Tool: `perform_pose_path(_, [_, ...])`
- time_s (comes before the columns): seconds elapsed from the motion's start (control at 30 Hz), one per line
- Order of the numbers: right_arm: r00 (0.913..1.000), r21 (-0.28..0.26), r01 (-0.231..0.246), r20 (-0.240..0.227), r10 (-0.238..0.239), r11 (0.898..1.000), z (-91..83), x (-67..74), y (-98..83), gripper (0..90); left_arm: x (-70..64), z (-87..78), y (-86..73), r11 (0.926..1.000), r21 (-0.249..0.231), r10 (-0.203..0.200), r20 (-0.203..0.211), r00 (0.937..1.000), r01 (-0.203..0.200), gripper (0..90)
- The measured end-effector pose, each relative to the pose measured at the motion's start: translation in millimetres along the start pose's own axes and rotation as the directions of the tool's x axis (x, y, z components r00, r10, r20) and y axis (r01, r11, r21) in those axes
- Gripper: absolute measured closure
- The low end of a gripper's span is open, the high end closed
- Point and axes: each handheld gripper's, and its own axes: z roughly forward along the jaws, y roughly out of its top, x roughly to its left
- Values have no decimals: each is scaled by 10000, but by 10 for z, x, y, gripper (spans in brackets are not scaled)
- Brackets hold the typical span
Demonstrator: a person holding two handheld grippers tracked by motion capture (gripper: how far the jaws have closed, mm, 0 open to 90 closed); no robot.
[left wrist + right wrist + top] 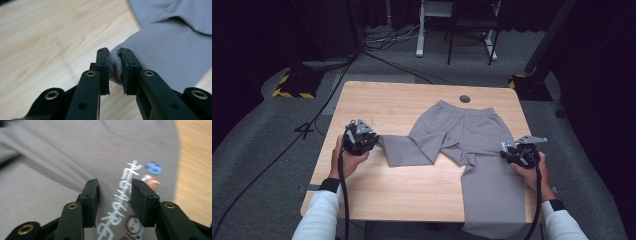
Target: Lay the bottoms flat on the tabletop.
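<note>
Grey trousers (462, 135) lie flat on the wooden table (402, 100), waistband at the far side. One leg is folded out to the left, and my left gripper (374, 141) is shut on its end. In the left gripper view the jaws (115, 53) pinch a bunched bit of the grey fabric (175, 50). My right gripper (507, 150) rests at the right edge of the other leg. In the right gripper view it stands open (113, 186) just above the cloth, with a white and coloured print (120, 205) showing between its jaws.
The right trouser leg (492, 220) hangs over the table's front edge. A round cable hole (464, 98) sits near the far edge. On the floor beyond are cables, a yellow-and-black striped base (292, 85) and furniture legs (419, 30).
</note>
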Motion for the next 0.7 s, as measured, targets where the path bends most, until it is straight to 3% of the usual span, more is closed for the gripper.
perform_pose_path(0.07, [9997, 19, -179, 157, 179, 9998, -4, -41, -6, 574, 93, -81, -180, 9994, 86, -341, -205, 9992, 343, 781])
perform_pose_path(0.27, [9982, 74, -385, 464, 381, 9992, -15, -130, -16, 574, 211, -216, -436, 9951, 197, -958, -560, 9938, 970, 780])
perform_pose_path(0.43, [9974, 178, -450, 574, 439, 9988, -18, -172, -8, 574, 252, -313, -707, 9873, 525, -1463, -698, 9868, 1501, 778])
perform_pose_path(0.5, [9972, 223, -507, 555, 494, 9985, -17, -184, -2, 574, 253, -363, -816, 9825, 569, -1744, -536, 9832, 1773, 773])
perform_pose_path(0.7, [9973, 436, -252, 700, 222, 9987, -17, -171, 28, 571, 109, -536, -969, 9863, 804, -1413, -418, 9891, 1443, 742])
